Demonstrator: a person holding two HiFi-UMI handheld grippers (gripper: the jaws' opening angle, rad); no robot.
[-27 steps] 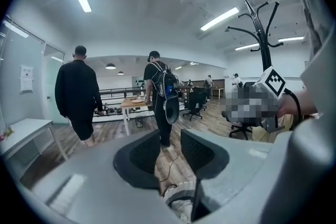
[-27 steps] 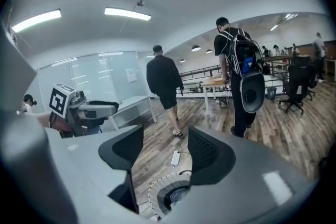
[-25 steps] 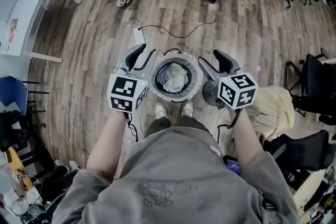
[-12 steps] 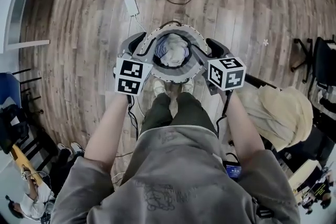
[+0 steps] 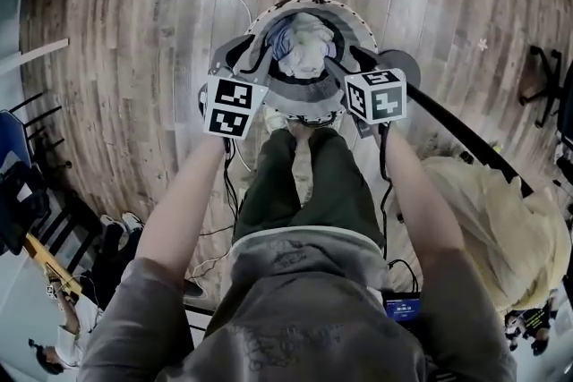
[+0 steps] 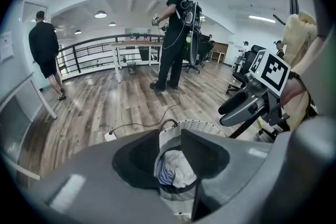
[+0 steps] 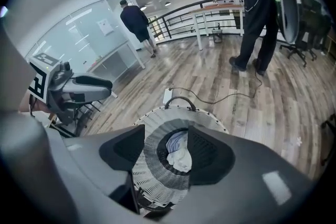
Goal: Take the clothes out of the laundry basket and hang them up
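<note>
Head view: we hold left gripper (image 5: 243, 56) and right gripper (image 5: 363, 60) with jaws apart, empty. Clothes (image 5: 303, 49) bundled in laundry basket (image 5: 358, 21), ahead of and below both jaws. Soft, light, limp; we'd pinch topmost fold.

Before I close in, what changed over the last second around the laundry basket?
Both grippers dropped toward the laundry basket: the left gripper and right gripper now flank its rim, pointing down at the clothes. Nothing was taken hold of or let go. Unchanged: both sets of jaws open, clothes piled in the basket, basket in place on the floor.
</note>
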